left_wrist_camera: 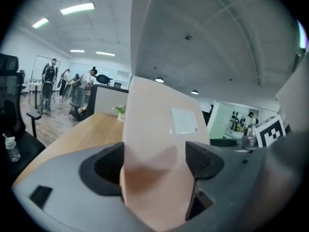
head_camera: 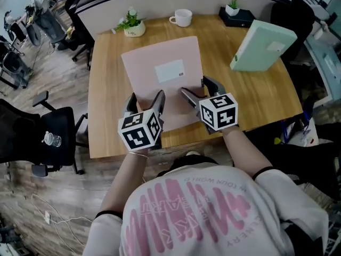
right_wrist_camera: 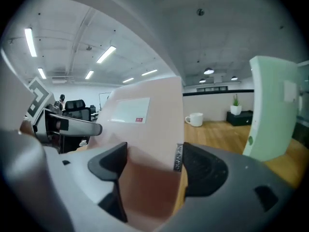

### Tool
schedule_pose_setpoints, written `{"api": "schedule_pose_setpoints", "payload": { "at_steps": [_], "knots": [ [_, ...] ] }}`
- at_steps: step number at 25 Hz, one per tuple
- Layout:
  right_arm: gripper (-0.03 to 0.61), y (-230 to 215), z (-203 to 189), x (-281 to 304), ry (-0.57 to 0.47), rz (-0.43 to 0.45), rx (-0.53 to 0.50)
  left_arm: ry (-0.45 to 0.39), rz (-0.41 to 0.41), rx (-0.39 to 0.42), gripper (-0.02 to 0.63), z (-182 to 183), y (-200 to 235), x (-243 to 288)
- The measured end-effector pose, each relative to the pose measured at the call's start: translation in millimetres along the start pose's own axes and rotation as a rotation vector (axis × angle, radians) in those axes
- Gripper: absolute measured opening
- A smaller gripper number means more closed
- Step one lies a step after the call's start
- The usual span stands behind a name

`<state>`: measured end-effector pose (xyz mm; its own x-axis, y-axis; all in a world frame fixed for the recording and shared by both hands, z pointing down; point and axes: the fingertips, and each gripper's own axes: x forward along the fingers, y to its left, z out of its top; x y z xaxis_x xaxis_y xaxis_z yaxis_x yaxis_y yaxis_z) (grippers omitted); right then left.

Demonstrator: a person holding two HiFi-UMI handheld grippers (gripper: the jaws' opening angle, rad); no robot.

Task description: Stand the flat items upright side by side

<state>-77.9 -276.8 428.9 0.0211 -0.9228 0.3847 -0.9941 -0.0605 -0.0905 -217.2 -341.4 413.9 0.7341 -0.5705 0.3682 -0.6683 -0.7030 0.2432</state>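
- Left gripper [head_camera: 145, 101]: your jaws stand wide, clamped on the near left corner of the pink folder [head_camera: 160, 63].
- Right gripper [head_camera: 194, 89]: also wide, gripping that folder's near right corner.
- Pink folder: tilted over the wooden table [head_camera: 106, 127], white label facing up.
- Green folder [head_camera: 264, 44]: upright at the table's right side, well apart from the pink one.
- Far edge of table: white cup [head_camera: 182, 17], potted plant [head_camera: 133, 25], black box [head_camera: 238, 18] bearing a small plant.
- Room: plank floor [head_camera: 58, 79]; black chair [head_camera: 26, 132] on your left, carrying a bottle [head_camera: 51, 139]; strip lights [left_wrist_camera: 77, 7] overhead.
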Motion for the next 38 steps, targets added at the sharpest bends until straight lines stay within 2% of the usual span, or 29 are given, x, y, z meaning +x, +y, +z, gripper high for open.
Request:
{"api": "schedule_pose_setpoints", "payload": {
  "at_steps": [5, 10, 13, 16, 19, 28, 29, 34, 38],
  "knots": [
    [0.367, -20.3, 10.4, -45.9, -0.107, -0.156, -0.048, -0.088, -0.107, 0.095, 0.407, 15.7, -43.4, -2.0],
    [0.363, -47.0, 15.1, -97.5, -0.187, -0.306, -0.041, -0.149, -0.217, 0.203, 0.407, 30.1, -97.0, -2.7],
    [0.356, -66.3, 11.9, -123.3, -0.211, -0.357, -0.023, -0.173, -0.267, 0.245, 0.403, 32.0, -128.6, -3.2],
    [0.356, -106.8, 11.1, -143.2, -0.238, -0.393, -0.022, -0.190, -0.290, 0.288, 0.403, 32.9, -170.9, 17.8],
    [0.356, -142.3, 10.6, -164.9, -0.245, -0.411, -0.046, -0.207, -0.294, 0.320, 0.407, 34.9, -211.8, 34.1],
    [0.354, -257.4, 7.3, -225.5, -0.235, -0.409, -0.075, -0.245, -0.301, 0.319, 0.410, 29.7, -336.2, 77.1],
    [0.354, -268.2, 6.9, -230.2, -0.239, -0.404, -0.084, -0.249, -0.295, 0.318, 0.425, 27.8, -347.3, 82.3],
    [0.354, -314.4, 1.2, -244.1, -0.247, -0.382, -0.111, -0.258, -0.285, 0.304, 0.431, 17.9, -388.9, 101.3],
    [0.354, -336.4, -7.4, -245.8, -0.241, -0.360, -0.119, -0.253, -0.281, 0.302, 0.431, 8.2, -405.0, 113.0]
  ]
}}
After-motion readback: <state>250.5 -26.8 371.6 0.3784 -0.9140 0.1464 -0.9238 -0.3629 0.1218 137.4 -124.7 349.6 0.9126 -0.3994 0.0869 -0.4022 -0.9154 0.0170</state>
